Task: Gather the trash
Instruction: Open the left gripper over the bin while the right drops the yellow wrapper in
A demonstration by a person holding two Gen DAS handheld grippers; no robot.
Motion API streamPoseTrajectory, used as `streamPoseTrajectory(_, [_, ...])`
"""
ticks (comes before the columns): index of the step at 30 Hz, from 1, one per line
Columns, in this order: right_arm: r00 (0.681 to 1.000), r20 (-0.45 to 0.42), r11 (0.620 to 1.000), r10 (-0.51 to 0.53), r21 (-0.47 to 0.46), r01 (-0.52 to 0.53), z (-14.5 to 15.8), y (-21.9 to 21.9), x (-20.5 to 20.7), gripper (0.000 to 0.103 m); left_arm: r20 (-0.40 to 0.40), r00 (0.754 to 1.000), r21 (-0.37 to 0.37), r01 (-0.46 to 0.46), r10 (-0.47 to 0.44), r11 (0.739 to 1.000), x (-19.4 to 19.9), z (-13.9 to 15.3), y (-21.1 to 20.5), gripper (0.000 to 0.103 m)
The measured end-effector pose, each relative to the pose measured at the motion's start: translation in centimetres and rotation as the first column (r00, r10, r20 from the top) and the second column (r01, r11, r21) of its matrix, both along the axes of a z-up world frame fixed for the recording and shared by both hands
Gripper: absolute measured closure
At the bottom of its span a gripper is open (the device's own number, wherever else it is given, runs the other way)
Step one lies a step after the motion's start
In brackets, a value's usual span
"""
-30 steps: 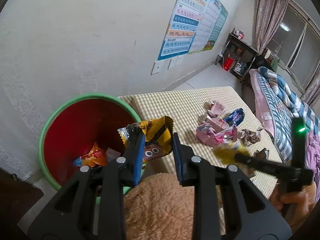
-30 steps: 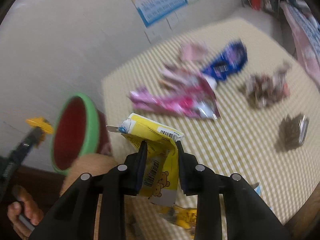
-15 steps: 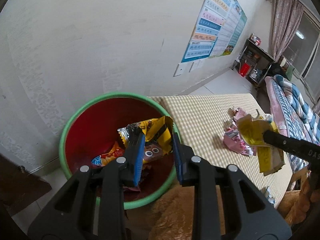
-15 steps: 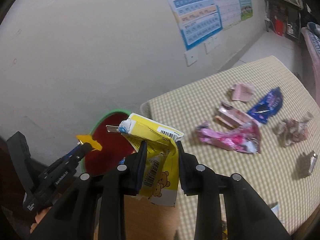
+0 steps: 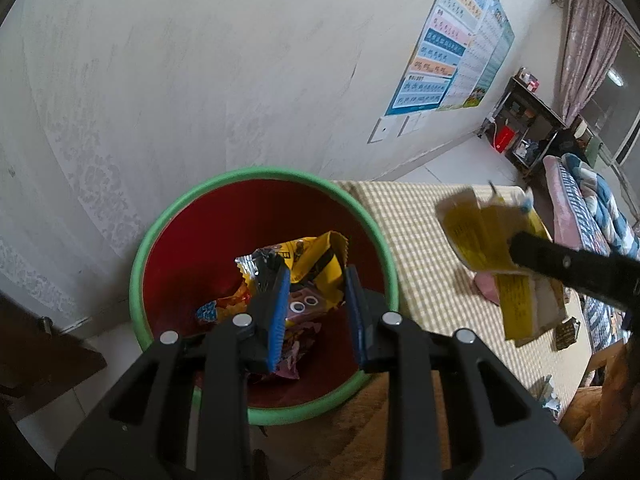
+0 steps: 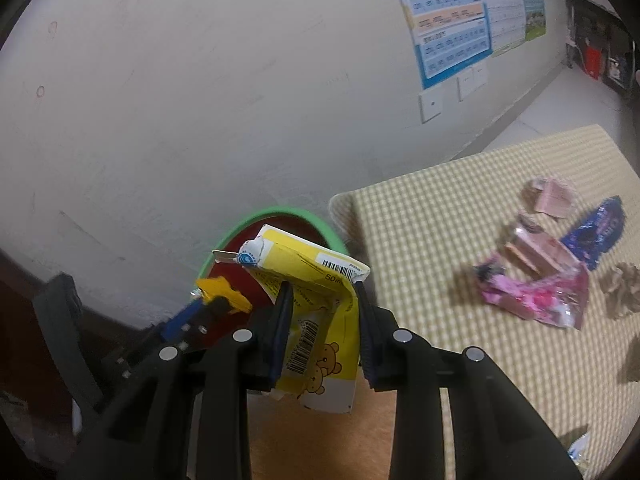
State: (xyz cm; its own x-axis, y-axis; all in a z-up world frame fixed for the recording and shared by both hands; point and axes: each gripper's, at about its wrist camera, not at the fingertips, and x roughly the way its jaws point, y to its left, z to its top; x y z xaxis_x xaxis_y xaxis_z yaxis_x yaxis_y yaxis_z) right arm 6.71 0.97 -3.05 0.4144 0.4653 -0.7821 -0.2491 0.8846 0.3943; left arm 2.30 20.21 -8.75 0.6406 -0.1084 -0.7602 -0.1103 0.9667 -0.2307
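Yellow wrapper (image 5: 310,268) pinched in left claw (image 5: 314,300), carton (image 6: 316,320) in right claw (image 6: 324,320): centre over bin (image 5: 168,220) lower-middle, then release.

Little can be read: the crushed yellow carton (image 6: 316,320), at lower centre of the right wrist view, shows "50m" printed beside a barcode on its top flap, with a second barcode and cartoon bears lower on its face. The wall chart (image 6: 456,36) at upper right of that view carries rows of print too small to make out.
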Motion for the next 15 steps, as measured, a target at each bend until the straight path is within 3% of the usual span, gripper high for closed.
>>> streamPoseTrajectory(6, [0.998, -0.052, 0.998, 0.027, 0.06, -0.024, -0.7, 2.6, 2.5, 0.07, -0.039, 0.999, -0.001, -0.024, 0.024, 1.0, 0.6, -1.5, 0.9, 0.077])
streamPoseTrajectory(8, [0.998, -0.06, 0.994, 0.034, 0.102, -0.028, -0.9, 3.4, 3.3, 0.057, -0.044, 0.998, 0.008, -0.044, 0.044, 0.999, 0.8, -1.7, 1.2, 0.067])
streamPoseTrajectory(9, [0.997, -0.063, 0.993, 0.041, 0.116, -0.033, -0.8, 3.6, 3.4, 0.052, -0.046, 0.997, 0.005, -0.054, 0.054, 0.999, 0.8, -1.8, 1.4, 0.049])
streamPoseTrajectory(10, [0.997, -0.06, 0.991, 0.043, 0.127, -0.035, -0.7, 3.8, 3.5, 0.05, -0.04, 0.997, -0.003, -0.068, 0.068, 0.998, 0.7, -2.0, 1.8, 0.043])
streamPoseTrajectory(15, [0.999, -0.038, 0.99, 0.034, 0.138, -0.028, 0.0, 2.6, 3.0, 0.043, -0.076, 0.993, -0.013, -0.096, 0.095, 0.995, 0.8, -2.8, 2.3, 0.04])
